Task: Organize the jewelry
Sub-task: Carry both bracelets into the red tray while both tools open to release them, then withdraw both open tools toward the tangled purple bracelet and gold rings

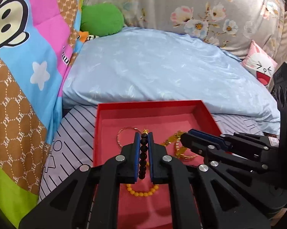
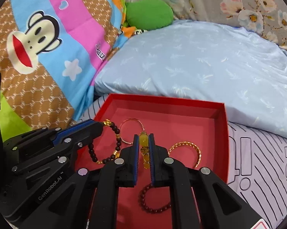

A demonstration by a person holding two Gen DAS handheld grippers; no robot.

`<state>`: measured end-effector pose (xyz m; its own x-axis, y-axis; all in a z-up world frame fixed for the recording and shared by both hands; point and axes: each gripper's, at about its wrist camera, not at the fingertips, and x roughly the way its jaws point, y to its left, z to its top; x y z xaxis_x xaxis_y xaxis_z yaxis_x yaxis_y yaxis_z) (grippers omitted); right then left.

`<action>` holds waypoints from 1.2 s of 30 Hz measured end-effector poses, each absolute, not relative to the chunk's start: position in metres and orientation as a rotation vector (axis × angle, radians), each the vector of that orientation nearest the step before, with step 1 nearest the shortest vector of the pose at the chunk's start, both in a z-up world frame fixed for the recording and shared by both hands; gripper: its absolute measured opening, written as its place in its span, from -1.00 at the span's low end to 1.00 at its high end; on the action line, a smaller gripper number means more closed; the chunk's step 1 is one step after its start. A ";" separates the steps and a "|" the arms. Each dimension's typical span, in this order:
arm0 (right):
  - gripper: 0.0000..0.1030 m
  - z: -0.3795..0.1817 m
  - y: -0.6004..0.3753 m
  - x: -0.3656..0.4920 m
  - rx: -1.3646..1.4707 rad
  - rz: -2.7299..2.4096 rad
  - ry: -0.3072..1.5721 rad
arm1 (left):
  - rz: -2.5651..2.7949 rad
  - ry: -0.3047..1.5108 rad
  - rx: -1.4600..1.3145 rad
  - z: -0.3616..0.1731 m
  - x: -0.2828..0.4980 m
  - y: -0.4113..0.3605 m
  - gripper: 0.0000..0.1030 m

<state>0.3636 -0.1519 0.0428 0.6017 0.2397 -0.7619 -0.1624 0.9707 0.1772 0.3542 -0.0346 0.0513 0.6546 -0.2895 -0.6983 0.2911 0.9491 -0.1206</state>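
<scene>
Nearest the cameras, a yellow bracelet (image 1: pixel 143 192) and a maroon bracelet (image 2: pixel 153 198) already lie in the red box (image 1: pixel 149 106), with a thin hoop (image 2: pixel 132 131) and a gold bangle (image 2: pixel 189 152) farther in, so most pieces look stowed and two are left to set down. The left gripper (image 1: pixel 143 139) is nearly closed, clamping a dark bead bracelet (image 1: pixel 143 152) over the box floor. The right gripper (image 2: pixel 143 141) is likewise pinched on a gold piece with a yellow stone (image 2: pixel 144 139).
</scene>
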 end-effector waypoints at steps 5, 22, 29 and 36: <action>-0.79 0.031 -0.154 0.374 0.064 0.190 0.908 | -0.283 0.816 0.013 0.035 0.365 -0.028 -0.85; -0.26 0.065 -0.163 0.323 0.054 0.177 0.804 | -0.203 0.753 0.080 0.046 0.334 -0.030 -0.30; -0.26 0.077 -0.163 0.292 0.057 0.183 0.786 | -0.198 0.738 0.080 0.057 0.309 -0.030 -0.30; -0.26 0.088 -0.165 0.245 0.060 0.191 0.768 | -0.202 0.719 0.071 0.072 0.274 -0.023 -0.30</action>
<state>0.2451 -0.1654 0.0884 0.7027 0.1931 -0.6848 -0.1496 0.9810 0.1231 0.2736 -0.0228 0.0717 0.7339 -0.1588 -0.6605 0.2076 0.9782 -0.0045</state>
